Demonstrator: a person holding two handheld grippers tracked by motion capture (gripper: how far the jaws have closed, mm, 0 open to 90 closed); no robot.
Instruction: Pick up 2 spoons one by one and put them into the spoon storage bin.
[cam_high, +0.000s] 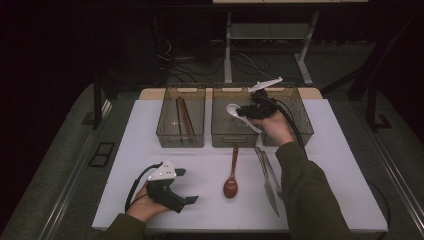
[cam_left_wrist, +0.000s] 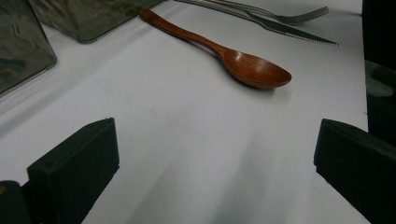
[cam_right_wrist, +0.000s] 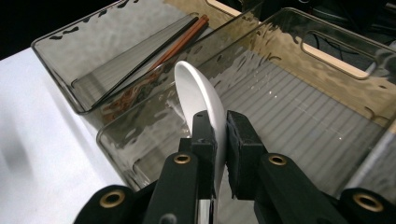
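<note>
In the high view, the right gripper (cam_high: 248, 111) is near the top middle of the picture, above the middle bin (cam_high: 233, 118). Its fingers (cam_right_wrist: 203, 135) pinch a white spoon (cam_right_wrist: 198, 95), with the bowl of the spoon sticking up past the fingertips. In the right gripper view the white spoon sits in the middle of the picture, over the ribbed floor of the middle bin. The left bin (cam_high: 181, 116) holds chopsticks (cam_high: 183, 115). The left gripper (cam_high: 183, 186) is at the lower left, low over the white worktop (cam_high: 170, 160), and its fingers (cam_left_wrist: 77, 165) are spread wide with nothing between them. A brown wooden spoon (cam_high: 231, 173) lies in the middle of the worktop. Just to its right lie a knife (cam_high: 267, 181) and a fork (cam_left_wrist: 275, 15), close together.
</note>
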